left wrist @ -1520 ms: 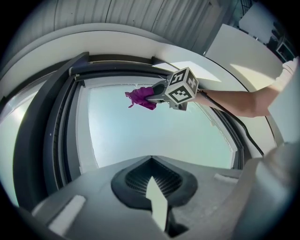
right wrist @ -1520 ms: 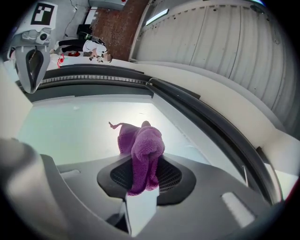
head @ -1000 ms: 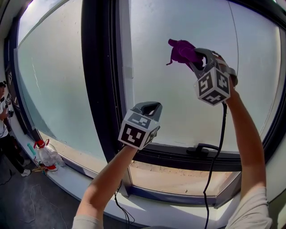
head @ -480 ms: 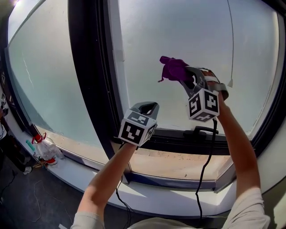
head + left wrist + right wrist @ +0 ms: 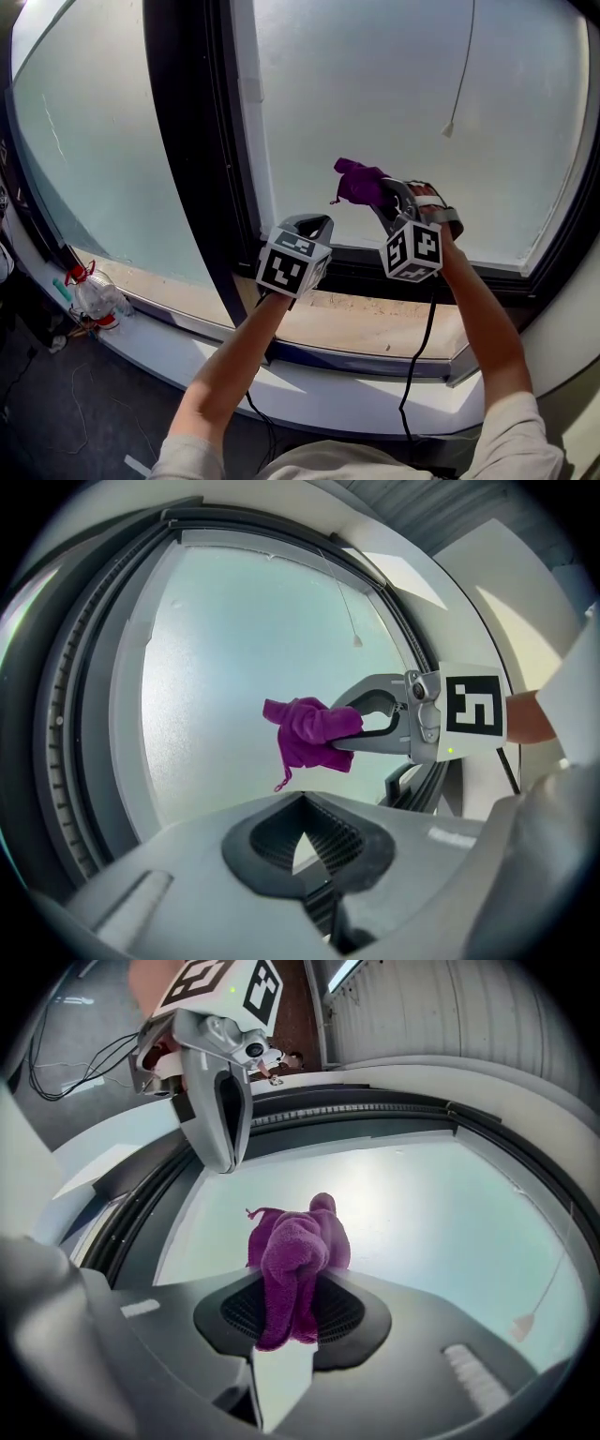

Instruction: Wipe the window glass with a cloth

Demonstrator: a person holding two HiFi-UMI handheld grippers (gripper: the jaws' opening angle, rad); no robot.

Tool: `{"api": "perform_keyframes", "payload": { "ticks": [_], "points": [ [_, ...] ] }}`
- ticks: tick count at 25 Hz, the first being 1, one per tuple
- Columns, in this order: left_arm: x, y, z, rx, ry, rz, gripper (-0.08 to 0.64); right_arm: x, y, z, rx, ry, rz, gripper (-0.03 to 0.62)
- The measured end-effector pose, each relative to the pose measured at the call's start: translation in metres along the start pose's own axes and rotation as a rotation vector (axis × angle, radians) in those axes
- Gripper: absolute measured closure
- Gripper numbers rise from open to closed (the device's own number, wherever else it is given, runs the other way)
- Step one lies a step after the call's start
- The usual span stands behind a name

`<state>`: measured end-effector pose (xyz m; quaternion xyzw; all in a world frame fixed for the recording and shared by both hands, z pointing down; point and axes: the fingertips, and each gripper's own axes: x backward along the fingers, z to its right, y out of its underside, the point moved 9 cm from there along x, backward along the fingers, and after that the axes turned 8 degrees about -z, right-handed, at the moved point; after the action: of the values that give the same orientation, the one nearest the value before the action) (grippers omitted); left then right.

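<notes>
The purple cloth (image 5: 359, 182) sits low on the frosted window glass (image 5: 375, 94), near the bottom edge of the pane and just above the dark lower frame (image 5: 487, 281). It is bunched in the right gripper (image 5: 380, 192). The right gripper view shows what the head view does not: the cloth (image 5: 295, 1246) is clamped between the ribbed pads, a rounded wad sticking out ahead of the jaws toward the glass. The left gripper view gives the side: the cloth (image 5: 309, 731) caps the right gripper's (image 5: 349, 729) tips, a loose thread dangling below; whether it touches the pane cannot be told. The left gripper (image 5: 314, 223) hangs beside, lower left of the cloth, its jaws (image 5: 300, 803) closed on nothing. A blind cord (image 5: 449, 129) hangs above right.
</notes>
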<state>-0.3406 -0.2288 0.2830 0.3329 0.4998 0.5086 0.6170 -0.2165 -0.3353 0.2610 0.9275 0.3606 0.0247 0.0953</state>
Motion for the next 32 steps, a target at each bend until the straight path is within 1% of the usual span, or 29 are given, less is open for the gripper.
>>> {"api": "perform_keyframes", "payload": {
  "ticks": [7,10,13,17,21,23,26,29,32],
  "points": [
    [-0.008,0.019,0.008,0.014,0.007,-0.053,0.559,-0.006,0.006,-0.056,0.044,-0.138,-0.036,0.466],
    [-0.009,0.023,0.011,0.017,0.004,-0.068,0.559,-0.007,0.006,-0.077,0.057,-0.228,-0.043,0.466],
    [-0.012,0.029,0.012,0.022,-0.007,-0.094,0.559,-0.009,0.01,-0.095,0.108,-0.309,-0.048,0.466],
    [-0.015,0.033,0.018,0.029,-0.029,-0.119,0.559,-0.008,0.017,-0.107,0.2,-0.367,-0.056,0.467],
    [-0.014,0.031,0.03,0.034,-0.052,-0.132,0.559,-0.003,0.025,-0.103,0.246,-0.418,-0.07,0.468],
    [-0.015,0.031,0.034,0.041,-0.064,-0.136,0.559,-0.003,0.029,-0.099,0.256,-0.428,-0.07,0.468],
    [-0.017,0.029,0.039,0.047,-0.08,-0.128,0.559,-0.005,0.033,-0.085,0.253,-0.39,-0.059,0.468],
    [-0.016,0.021,0.04,0.038,-0.086,-0.112,0.559,-0.005,0.032,-0.061,0.199,-0.346,-0.037,0.468],
    [-0.014,0.006,0.036,0.002,-0.082,-0.084,0.559,-0.003,0.03,-0.037,0.138,-0.298,-0.013,0.466]
  ]
}}
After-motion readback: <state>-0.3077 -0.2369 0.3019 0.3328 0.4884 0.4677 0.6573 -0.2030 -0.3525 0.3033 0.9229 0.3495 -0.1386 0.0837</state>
